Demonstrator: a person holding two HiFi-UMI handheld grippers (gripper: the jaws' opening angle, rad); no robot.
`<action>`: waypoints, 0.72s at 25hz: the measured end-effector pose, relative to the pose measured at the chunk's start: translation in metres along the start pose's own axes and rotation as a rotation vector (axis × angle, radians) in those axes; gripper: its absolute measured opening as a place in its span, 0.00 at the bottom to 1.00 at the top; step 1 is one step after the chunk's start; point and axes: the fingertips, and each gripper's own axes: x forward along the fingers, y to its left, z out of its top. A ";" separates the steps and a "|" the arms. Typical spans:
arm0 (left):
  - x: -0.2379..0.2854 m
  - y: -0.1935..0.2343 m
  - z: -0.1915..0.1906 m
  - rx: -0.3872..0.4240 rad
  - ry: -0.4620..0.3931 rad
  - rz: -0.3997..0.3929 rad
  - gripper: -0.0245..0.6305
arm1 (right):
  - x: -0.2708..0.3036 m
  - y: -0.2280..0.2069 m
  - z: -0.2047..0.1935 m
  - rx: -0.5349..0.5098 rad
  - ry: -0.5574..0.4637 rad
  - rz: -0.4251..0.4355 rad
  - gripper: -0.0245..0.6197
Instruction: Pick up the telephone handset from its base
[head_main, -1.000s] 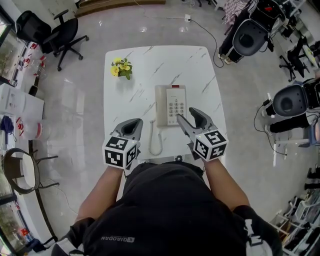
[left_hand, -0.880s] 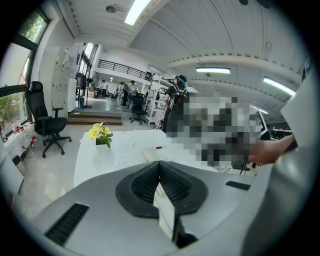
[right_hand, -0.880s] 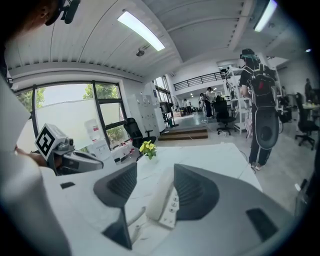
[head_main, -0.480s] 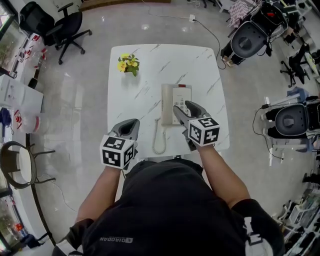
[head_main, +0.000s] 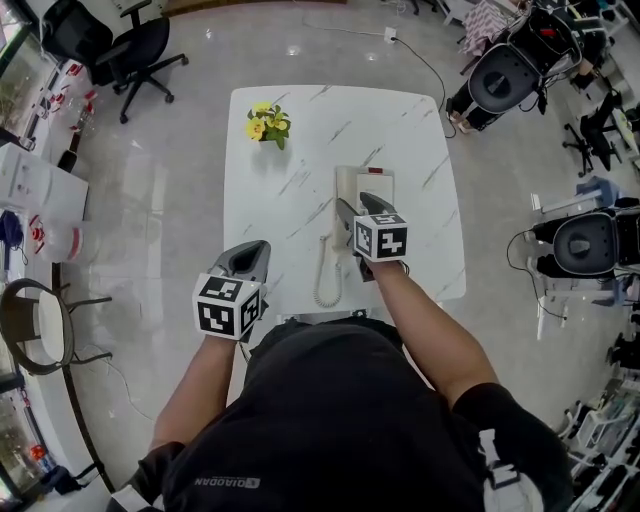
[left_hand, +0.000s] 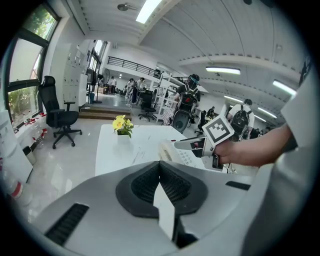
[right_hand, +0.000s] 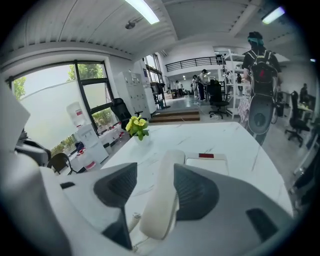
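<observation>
Bright, even light; fisheye-warped edges.

Marble table (head_main: 300, 135): phone base (head_main: 366, 179), yellow flowers (head_main: 267, 123).

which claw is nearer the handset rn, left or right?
Right. The right claw straddles the handset, one jaw on each side, not yet closed on it. The left claw hangs shut over the table's near left edge, well clear of it.

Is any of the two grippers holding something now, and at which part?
Nothing is held yet. The right gripper has its jaws apart around the handset, which lies on its base. The left gripper is shut, empty.
</observation>
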 end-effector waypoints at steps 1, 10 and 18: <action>-0.001 0.002 0.000 0.000 -0.001 0.000 0.04 | 0.006 -0.001 -0.002 0.006 0.010 -0.010 0.39; -0.007 0.017 -0.006 -0.017 0.002 0.016 0.04 | 0.041 -0.022 -0.030 0.066 0.115 -0.090 0.39; -0.005 0.021 -0.010 -0.033 -0.001 0.014 0.04 | 0.055 -0.025 -0.036 0.043 0.148 -0.131 0.39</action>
